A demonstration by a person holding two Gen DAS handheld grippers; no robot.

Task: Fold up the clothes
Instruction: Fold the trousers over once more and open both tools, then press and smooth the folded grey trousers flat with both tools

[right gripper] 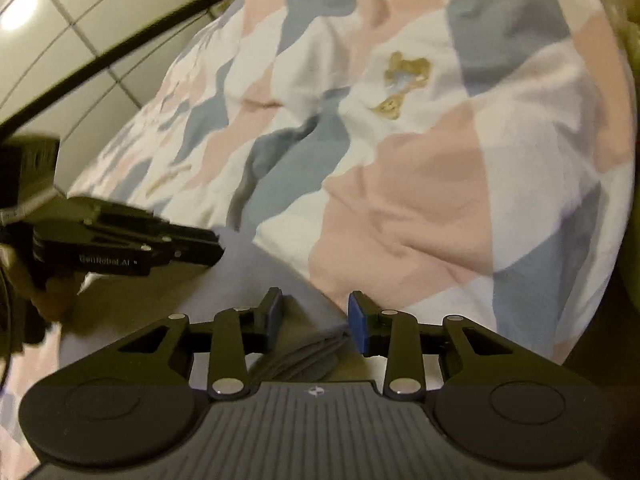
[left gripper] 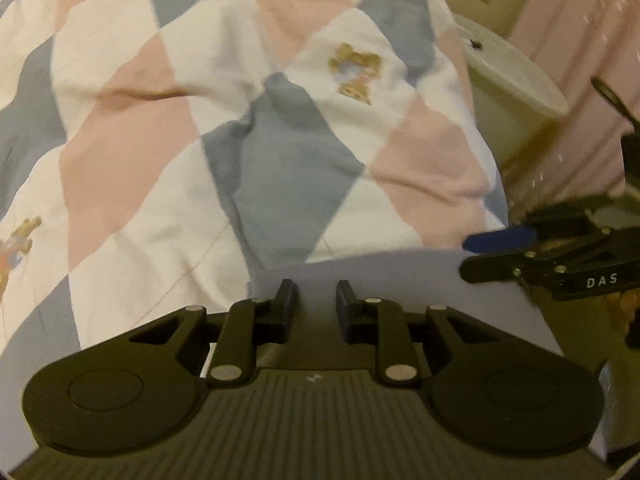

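A plain lavender-grey garment (left gripper: 400, 276) lies flat on the near part of a bed, on a quilt (left gripper: 160, 160) of pink, blue and white diamonds with small bear motifs. My left gripper (left gripper: 317, 300) hovers over the garment's far edge, open with a narrow gap between its fingers. My right gripper (left gripper: 466, 256) comes in from the right, also open. In the right wrist view, the right gripper (right gripper: 314, 318) straddles a layered, folded edge of the garment (right gripper: 248, 276) without pinching it. The left gripper (right gripper: 219, 246) sits at the left, held by a hand (right gripper: 52, 296).
A round white table top (left gripper: 516, 80) stands beyond the bed's right edge, beside a pink curtain (left gripper: 580, 60). Pale cabinet panels (right gripper: 60, 20) and a dark bar (right gripper: 120, 36) lie past the bed's left side. The quilt (right gripper: 400, 200) is rumpled with shallow creases.
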